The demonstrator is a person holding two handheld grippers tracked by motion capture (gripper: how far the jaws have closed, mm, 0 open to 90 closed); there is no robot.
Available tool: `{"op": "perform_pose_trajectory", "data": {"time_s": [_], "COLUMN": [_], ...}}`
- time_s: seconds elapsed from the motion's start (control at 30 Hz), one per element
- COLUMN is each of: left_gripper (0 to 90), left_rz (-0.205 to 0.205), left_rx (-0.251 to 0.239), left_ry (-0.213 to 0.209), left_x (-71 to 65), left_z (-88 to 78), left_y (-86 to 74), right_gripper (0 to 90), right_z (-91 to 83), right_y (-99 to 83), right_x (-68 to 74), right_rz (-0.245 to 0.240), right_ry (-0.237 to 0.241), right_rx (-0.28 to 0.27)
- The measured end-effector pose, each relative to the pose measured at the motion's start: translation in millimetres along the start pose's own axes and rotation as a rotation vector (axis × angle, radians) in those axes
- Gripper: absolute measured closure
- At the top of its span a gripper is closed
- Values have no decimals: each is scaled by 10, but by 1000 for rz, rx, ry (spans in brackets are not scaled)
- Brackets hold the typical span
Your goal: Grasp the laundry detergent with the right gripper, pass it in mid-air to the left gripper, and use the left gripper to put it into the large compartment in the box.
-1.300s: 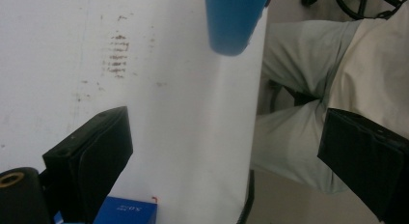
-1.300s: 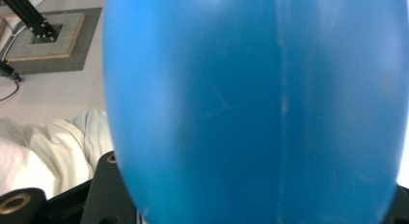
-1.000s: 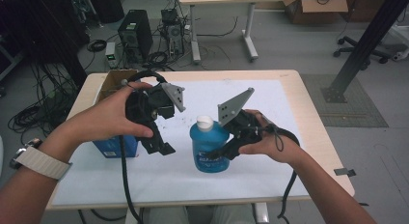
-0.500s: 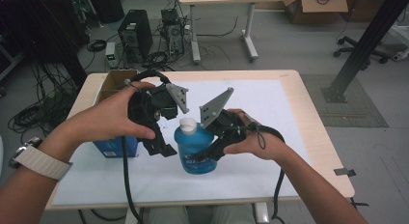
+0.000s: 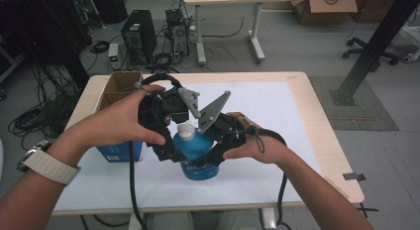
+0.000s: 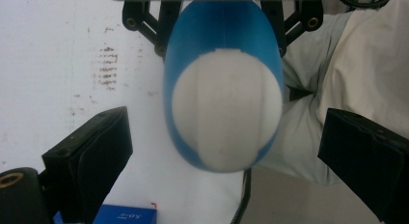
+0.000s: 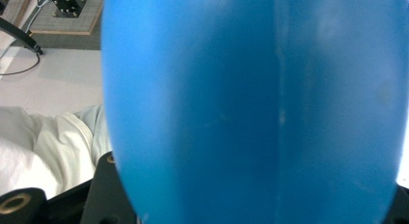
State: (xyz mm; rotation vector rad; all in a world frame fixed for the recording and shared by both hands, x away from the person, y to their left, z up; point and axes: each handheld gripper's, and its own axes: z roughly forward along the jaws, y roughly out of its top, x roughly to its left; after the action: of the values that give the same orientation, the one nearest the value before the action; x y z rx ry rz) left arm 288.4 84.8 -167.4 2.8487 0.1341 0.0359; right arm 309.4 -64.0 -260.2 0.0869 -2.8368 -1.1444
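A: Largest first. A table (image 5: 317, 141) covered by a white sheet (image 5: 277, 106) is seen from the high view, with a cardboard box (image 5: 119, 84) at its far left corner and a small blue box (image 5: 119, 151) at the near left.

B: Noted. The blue box's top edge is also caught at the bottom of the left gripper view, partly cut off.

A: The blue bottle (image 5: 198, 153) is recorded near the table's middle front, between both grippers. Whether its base rests on the sheet cannot be made out from above.

B: The right gripper (image 5: 218, 145) is clamped on the bottle's body. In the right gripper view the blue wall (image 7: 251, 108) is pressed so close that the jaws are almost wholly covered; just their lower corners are left visible.

A: The white cap (image 5: 184, 131) is shown small from above. In the left gripper view it is seen head-on, large and blurred (image 6: 226, 115), with blue shoulder around it.

B: The left gripper (image 5: 166, 141) is held spread, its jaws standing well apart on either side of the cap, neither pad touching it. That gap is given by the left gripper view; from above the jaws are hidden under the hand and the grey plate.

A: Pale cloth is seen behind the bottle in both gripper views. Stains on the sheet are picked up by the left gripper view alone.
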Motion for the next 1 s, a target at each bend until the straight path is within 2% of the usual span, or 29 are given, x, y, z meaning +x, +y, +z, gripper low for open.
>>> {"op": "perform_pose_trajectory", "data": {"time_s": [0.5,1.0], "left_gripper": [80,135], "left_rz": [22,32], "left_rx": [-5,-7], "left_ry": [11,0], "left_x": [29,58], "left_z": [81,131], "left_y": [40,57], "right_gripper": [434,434], "right_z": [14,5], "right_y": [27,21], "right_x": [0,-11], "right_rz": [-3,12], "right_ry": [4,1], "right_rx": [5,4]}}
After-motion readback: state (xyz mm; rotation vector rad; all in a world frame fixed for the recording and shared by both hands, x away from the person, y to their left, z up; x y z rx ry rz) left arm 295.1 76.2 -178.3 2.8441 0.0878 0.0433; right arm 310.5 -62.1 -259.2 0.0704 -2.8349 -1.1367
